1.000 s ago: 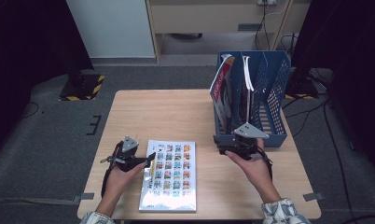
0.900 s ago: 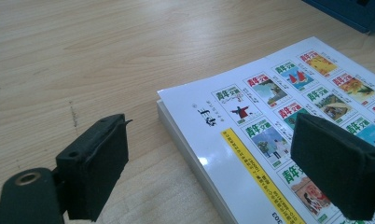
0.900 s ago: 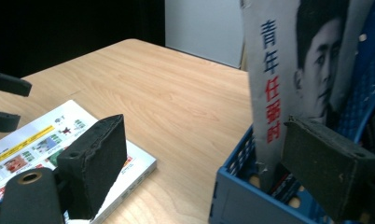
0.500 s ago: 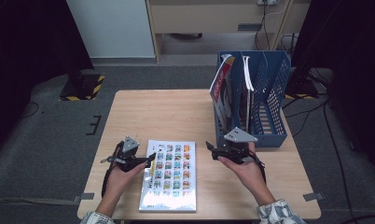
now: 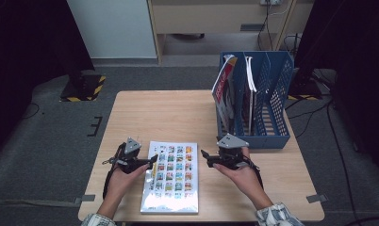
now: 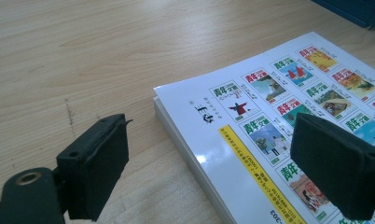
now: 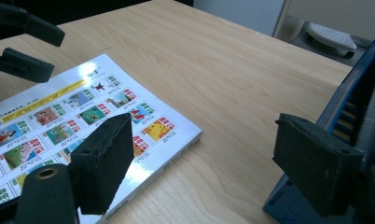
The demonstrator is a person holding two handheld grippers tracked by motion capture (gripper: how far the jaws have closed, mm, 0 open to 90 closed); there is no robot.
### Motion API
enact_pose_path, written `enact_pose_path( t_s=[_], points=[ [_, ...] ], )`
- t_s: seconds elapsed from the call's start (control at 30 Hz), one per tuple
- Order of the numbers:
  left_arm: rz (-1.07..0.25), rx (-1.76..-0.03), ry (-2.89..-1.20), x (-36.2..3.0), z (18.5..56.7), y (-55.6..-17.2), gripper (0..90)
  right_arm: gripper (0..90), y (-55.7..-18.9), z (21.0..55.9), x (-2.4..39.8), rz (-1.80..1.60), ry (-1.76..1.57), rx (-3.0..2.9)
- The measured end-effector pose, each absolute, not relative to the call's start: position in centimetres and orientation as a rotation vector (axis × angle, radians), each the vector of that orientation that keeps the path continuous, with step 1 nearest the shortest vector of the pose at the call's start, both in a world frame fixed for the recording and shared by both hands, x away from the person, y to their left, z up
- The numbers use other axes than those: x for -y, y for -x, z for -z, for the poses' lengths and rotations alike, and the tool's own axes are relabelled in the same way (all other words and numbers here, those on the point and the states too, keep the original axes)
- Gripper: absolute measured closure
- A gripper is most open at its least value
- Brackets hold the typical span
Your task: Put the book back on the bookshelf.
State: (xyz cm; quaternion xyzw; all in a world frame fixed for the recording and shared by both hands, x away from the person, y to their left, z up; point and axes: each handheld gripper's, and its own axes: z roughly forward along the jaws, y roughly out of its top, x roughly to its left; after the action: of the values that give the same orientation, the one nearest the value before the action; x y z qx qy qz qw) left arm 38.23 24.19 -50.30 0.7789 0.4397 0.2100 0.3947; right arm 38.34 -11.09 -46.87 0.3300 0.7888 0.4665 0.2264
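right gripper [image 5: 205, 158] moving from rack [image 5: 277, 101] at right of frame toward book [image 5: 171, 176] at lower centre, jaws narrowing slightly but still released, nothing between. left gripper [image 5: 152, 161] waiting open at book's left edge. two-sided lift likely coming.

Wooden table [image 5: 178, 113] with magazine [image 5: 171, 176] and blue file rack [image 5: 272, 113]

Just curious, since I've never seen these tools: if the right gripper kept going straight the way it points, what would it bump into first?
Probably the book: the right gripper, jaws open, points toward its near edge. Depth is hard to judge.
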Motion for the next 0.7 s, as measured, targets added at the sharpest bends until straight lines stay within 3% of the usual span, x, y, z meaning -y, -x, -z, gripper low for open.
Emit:
enact_pose_path(
  t_s=[0.7],
  points=[
    [-0.520, -1.109, -1.978, -24.1, 50.3, -38.2, 10.9, 15.6, -38.1, 48.7, 8.5, -1.237, -0.877, -2.276]
  ],
)
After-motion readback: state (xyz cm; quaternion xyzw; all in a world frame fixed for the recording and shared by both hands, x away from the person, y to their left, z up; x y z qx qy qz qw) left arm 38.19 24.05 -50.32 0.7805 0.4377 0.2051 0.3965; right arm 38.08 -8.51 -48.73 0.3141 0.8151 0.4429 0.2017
